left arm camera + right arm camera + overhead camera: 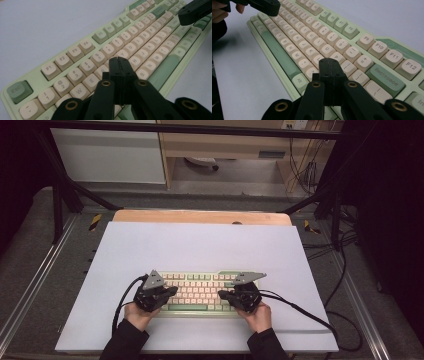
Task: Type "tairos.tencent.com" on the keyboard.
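A pale green keyboard (200, 290) with cream and green keys lies on the white sheet near the table's front. My left gripper (172, 291) hovers over its left half, jaws pressed together with nothing between them; in the left gripper view the tips (119, 59) point over the keys (110, 48) of the upper letter row. My right gripper (222, 294) is shut and empty over the keyboard's right half, its tips (329, 60) just above the keys near P (337, 56). Each gripper's tip also appears far off in the other's view.
The white sheet (200, 245) covers a wooden table (200, 216) and has bare room behind and beside the keyboard. Black cables (310, 312) trail from both grippers across the sheet. Frame bars, a cabinet and loose cables stand beyond the table.
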`<state>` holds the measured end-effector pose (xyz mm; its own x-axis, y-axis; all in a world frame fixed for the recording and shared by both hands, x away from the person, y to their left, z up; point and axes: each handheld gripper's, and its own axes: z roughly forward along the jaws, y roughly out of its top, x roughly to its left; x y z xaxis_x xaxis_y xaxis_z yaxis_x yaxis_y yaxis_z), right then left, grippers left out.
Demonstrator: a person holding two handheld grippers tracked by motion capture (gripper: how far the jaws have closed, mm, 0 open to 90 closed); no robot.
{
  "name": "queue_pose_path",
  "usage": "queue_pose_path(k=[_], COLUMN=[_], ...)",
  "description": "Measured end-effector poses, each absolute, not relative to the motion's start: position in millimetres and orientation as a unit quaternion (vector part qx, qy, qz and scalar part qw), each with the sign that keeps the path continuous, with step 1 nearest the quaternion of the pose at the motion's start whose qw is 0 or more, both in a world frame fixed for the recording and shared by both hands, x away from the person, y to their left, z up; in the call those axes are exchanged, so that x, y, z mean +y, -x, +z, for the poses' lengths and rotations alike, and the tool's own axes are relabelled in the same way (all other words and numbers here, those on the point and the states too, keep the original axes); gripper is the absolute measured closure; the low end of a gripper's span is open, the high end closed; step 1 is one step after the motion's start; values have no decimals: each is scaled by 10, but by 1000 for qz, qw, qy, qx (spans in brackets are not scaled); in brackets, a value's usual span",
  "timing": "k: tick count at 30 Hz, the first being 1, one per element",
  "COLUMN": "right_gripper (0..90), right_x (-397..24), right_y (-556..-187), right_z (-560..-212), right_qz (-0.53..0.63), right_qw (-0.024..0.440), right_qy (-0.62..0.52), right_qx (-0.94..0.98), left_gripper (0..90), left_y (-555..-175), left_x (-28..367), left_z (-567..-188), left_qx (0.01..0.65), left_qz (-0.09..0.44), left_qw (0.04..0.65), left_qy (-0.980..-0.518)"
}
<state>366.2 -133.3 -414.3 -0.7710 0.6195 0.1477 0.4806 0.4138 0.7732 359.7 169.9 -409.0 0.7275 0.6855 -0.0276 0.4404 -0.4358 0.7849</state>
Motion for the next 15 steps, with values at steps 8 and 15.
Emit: queue_pose_path(k=[8,15], right_gripper=[900,900], right_x=[-1335,-1334], right_y=[-3661,-3660], right_z=[-4138,-4137], right_qz=[432,432], right_qw=[81,79], right_qy=[-328,-329], right_qx=[836,836], left_gripper=[900,900], left_y=[-3668,-3735], left_x=[1555,1463], left_z=[-4111,-4165], left_qx=[334,336], left_qz=[149,152], left_qw=[402,393], left_qy=[-840,-843])
